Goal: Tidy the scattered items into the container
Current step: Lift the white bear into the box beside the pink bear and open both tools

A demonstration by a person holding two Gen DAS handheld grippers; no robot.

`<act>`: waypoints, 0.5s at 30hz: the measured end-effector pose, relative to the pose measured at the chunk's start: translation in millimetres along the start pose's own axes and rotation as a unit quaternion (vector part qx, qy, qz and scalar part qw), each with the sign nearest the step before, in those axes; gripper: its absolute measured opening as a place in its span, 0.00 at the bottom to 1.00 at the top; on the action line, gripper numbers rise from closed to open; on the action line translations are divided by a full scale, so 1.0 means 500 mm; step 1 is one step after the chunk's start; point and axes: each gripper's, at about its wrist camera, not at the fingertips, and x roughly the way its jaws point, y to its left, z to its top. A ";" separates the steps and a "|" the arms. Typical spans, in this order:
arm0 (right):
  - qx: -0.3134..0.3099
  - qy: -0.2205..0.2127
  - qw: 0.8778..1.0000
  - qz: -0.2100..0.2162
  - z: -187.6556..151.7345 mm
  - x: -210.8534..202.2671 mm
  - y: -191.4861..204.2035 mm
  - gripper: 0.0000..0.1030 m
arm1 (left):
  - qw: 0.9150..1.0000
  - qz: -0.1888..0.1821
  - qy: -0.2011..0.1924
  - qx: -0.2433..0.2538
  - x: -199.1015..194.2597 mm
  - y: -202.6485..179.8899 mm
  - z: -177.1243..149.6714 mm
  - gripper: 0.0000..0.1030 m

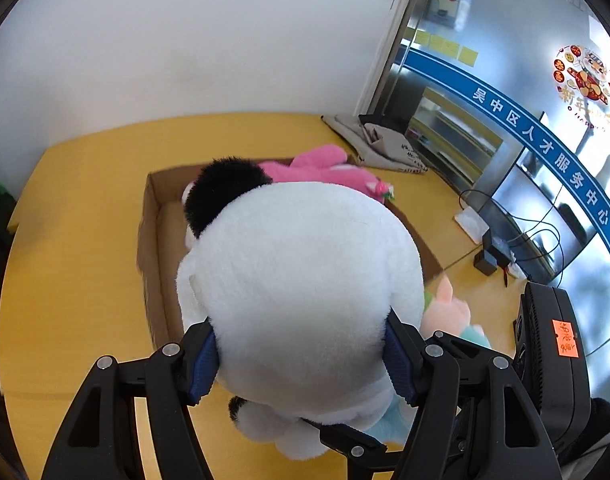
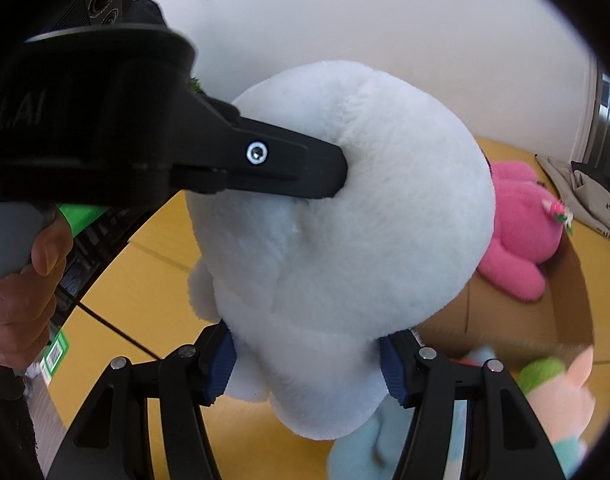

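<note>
Large white plush toy (image 1: 301, 288) held off the yellow surface (image 1: 77, 288) by both grippers at once. Black ear patch (image 1: 225, 192) visible at the toy's far end in the left wrist view.

Left gripper (image 1: 301, 364): fingers closed on the rounded white body, blue pads (image 1: 203, 368) pressed into the fur on either side, pile dented at both contacts. Same gripper seen from the right wrist view as a black finger (image 2: 297, 168) sunk into the toy's upper left flank, with a bare hand (image 2: 21, 292) wrapped around its grey handle.

Right gripper (image 2: 305, 368): fingers closed on the lower part of the same toy, blue pads (image 2: 221, 364) squeezing the fur from both sides.

Container: open cardboard box (image 1: 153, 216) on the yellow surface, beyond and partly beneath the held toy. Pink plush (image 1: 321, 168) lying in the box at its far end, a small green and red trim at one edge.

Outside the box, just beside its near right corner: a peach and green plush (image 2: 557, 396) on the surface. A pale blue plush (image 2: 365, 452) directly below the held toy, mostly hidden by it.

Grey folded bag (image 1: 377, 144) at the far corner of the surface, against the wall. Black device with an orange sticker (image 1: 565, 338) at the right edge of the left wrist view.
</note>
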 end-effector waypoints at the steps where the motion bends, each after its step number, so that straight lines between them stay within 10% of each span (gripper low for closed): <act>1: 0.004 0.000 1.000 -0.005 0.021 0.011 -0.011 0.59 | 1.000 -0.003 -0.001 0.003 0.014 0.009 0.018 0.71; 15: 0.054 0.083 0.995 0.015 0.073 0.282 -0.065 0.59 | 0.996 0.010 0.069 -0.058 0.255 0.209 0.051 0.73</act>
